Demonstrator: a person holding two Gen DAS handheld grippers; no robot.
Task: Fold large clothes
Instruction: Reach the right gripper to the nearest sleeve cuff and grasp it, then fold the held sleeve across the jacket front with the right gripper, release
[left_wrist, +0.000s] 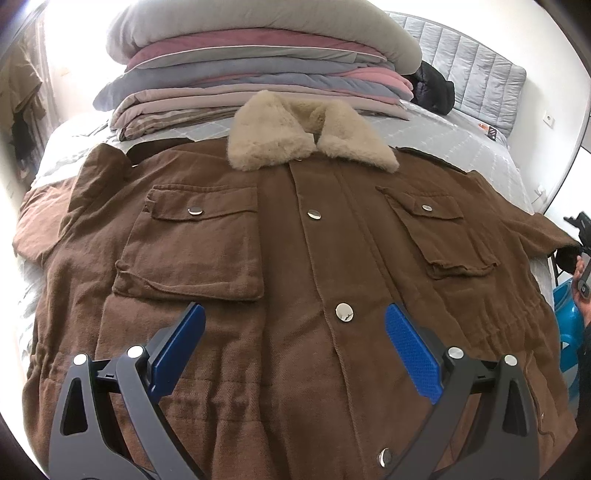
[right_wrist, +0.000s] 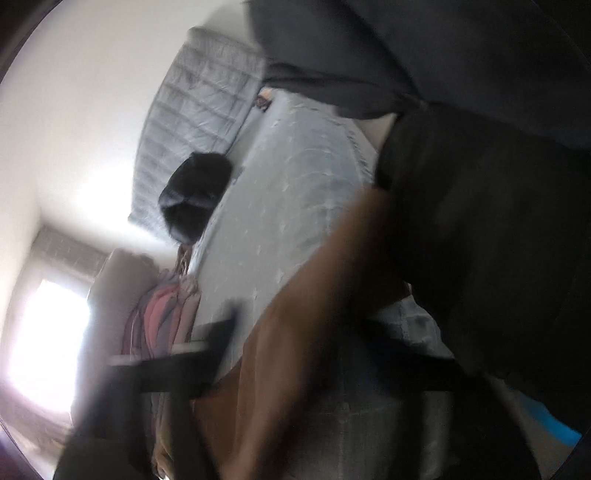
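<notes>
A large brown jacket (left_wrist: 288, 258) with a beige fur collar (left_wrist: 310, 136) lies flat, front up, on the bed. My left gripper (left_wrist: 295, 328) is open above its lower front, blue pads (left_wrist: 412, 350) wide apart, holding nothing. The right gripper (left_wrist: 581, 251) shows at the far right edge of the left wrist view, next to the jacket's right sleeve end. The right wrist view is heavily blurred and tilted: a brown sleeve (right_wrist: 314, 314) runs across it between dark blurred finger shapes (right_wrist: 207, 354). I cannot tell whether that gripper grips the sleeve.
A stack of folded blankets (left_wrist: 258, 74) stands at the head of the bed behind the collar. A black garment (left_wrist: 432, 88) lies beside it near the grey quilted headboard (left_wrist: 472, 74). A blue object (left_wrist: 565, 314) is beyond the bed's right edge.
</notes>
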